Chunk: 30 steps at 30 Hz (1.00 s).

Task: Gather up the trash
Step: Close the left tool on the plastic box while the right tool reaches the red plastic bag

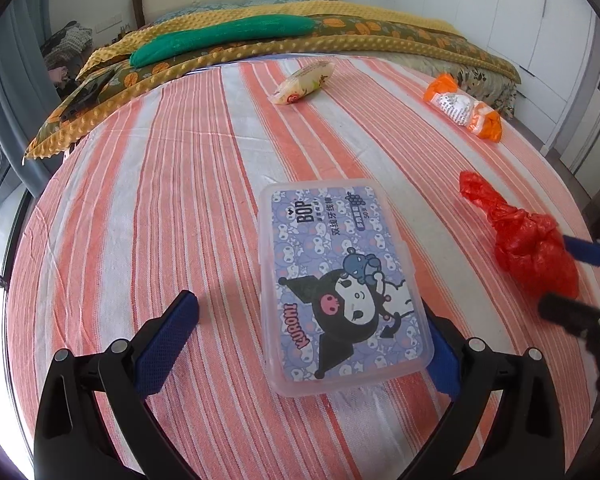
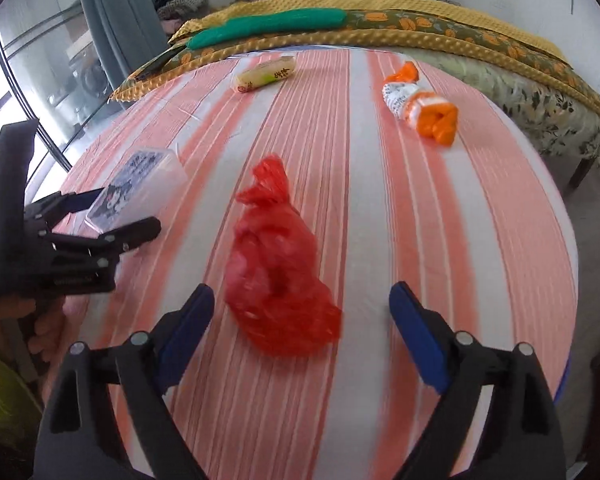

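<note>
Where the left wrist looks: striped orange cloth [image 1: 180, 184], bed [image 1: 340, 36] beyond; left gripper [image 1: 312, 332] spread wide, plastic box [image 1: 336, 280] between its pads, right pad perhaps touching. From the right wrist: right gripper [image 2: 304, 312] gaping, holding nothing, red bag [image 2: 276, 272] lying between its fingertips, slightly blurred.
</note>
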Motion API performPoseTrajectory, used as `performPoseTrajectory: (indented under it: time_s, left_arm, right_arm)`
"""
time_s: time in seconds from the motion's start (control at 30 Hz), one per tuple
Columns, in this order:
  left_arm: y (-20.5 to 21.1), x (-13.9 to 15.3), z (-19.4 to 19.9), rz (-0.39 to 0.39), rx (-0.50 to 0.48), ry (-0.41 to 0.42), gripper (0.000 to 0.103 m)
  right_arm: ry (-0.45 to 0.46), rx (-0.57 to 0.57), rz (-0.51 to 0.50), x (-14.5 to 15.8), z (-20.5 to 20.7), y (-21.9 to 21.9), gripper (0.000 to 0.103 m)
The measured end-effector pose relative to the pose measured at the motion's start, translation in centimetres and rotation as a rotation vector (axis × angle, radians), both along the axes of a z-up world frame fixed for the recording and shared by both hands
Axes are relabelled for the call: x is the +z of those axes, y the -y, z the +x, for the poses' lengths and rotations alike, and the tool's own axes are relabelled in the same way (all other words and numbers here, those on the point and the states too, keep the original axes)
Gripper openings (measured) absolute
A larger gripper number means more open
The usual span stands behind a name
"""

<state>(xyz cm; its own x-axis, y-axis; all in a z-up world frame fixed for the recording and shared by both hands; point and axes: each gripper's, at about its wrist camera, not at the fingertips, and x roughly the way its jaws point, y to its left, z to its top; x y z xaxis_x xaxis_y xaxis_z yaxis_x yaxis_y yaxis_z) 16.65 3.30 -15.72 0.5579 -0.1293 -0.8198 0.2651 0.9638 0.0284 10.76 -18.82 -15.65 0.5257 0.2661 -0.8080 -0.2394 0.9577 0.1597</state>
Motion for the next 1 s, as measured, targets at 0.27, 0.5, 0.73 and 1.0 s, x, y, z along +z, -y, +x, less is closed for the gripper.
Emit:
performPoseTrajectory:
  time_s: [0.27,0.5,0.73,1.0]
  left_arm:
    - [-0.4,0.1,-1.2,0.020,-0.023,0.009,0.099]
    - [-0.4,0.1,-1.3,0.015,-0.015,0.007,0.099]
    - [-0.4,0.0,-1.3,0.012,-0.011,0.006,0.099]
    - [-0.4,0.0,-1.3,0.013,-0.008,0.006,0.099]
  right_arm:
    - [0.063,0.033,-0.076,-0.7,-1.0,-0.8,0.095]
    - [0.059,0.034,-0.085,-1.0,-0.8,-1.2,0.098]
    - [0.055,0.035,-0.088,-1.1,-0.7,-1.2,0.099]
    - [0.052,0.032,-0.094,-1.1,-0.5,-1.3,0.098]
